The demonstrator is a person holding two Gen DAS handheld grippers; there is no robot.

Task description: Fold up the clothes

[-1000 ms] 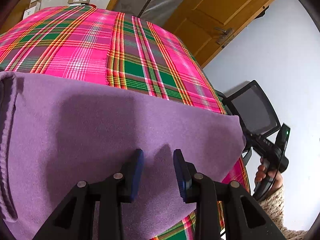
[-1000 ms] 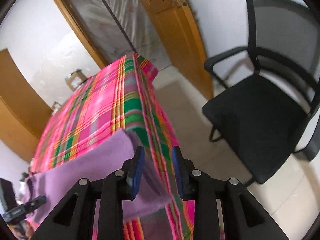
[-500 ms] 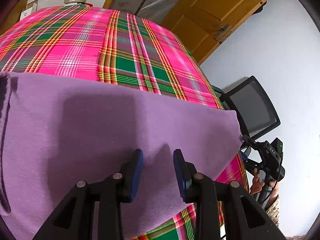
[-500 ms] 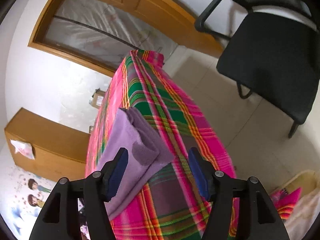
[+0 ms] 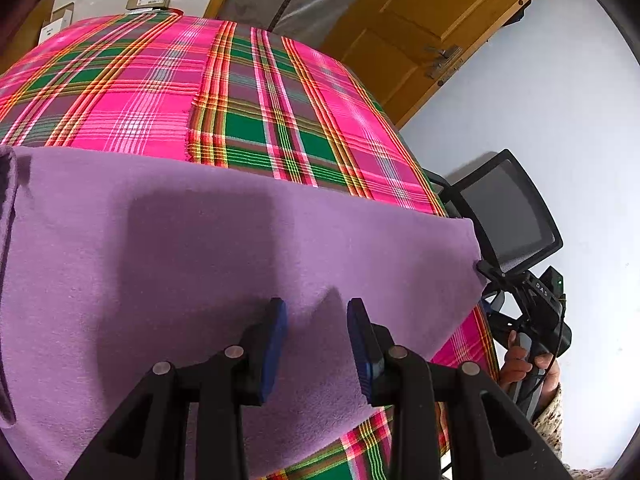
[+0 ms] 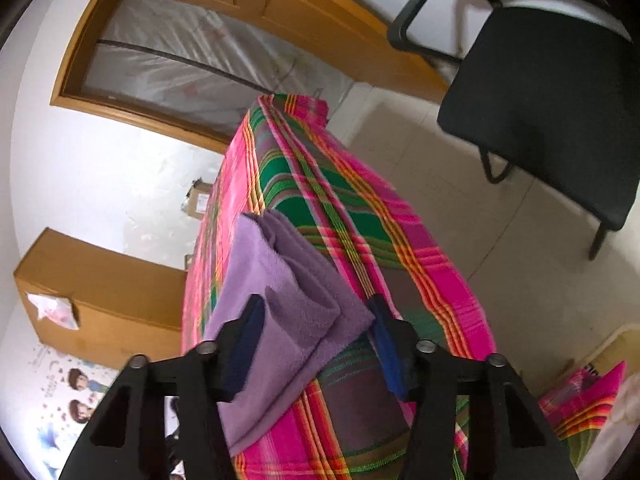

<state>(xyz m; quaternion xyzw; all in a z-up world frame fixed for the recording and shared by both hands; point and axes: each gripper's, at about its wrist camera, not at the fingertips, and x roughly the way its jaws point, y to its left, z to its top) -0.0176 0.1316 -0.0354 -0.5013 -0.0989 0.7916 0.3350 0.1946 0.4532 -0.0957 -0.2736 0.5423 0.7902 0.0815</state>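
Now both claws — left claw (image 5: 316, 336), right claw (image 6: 316, 340) — gape over fuzzy, folded purple garment (image 5: 208, 248) on plaid tablecloth (image 5: 248, 92).

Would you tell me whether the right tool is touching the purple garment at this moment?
Cannot tell. In the right wrist view the right tool is open, its fingers straddling the folded corner of the purple garment, but no view plainly shows either contact or a gap.

Black hand-held gripper (image 5: 316, 320) w/ blue pads, silver screws.
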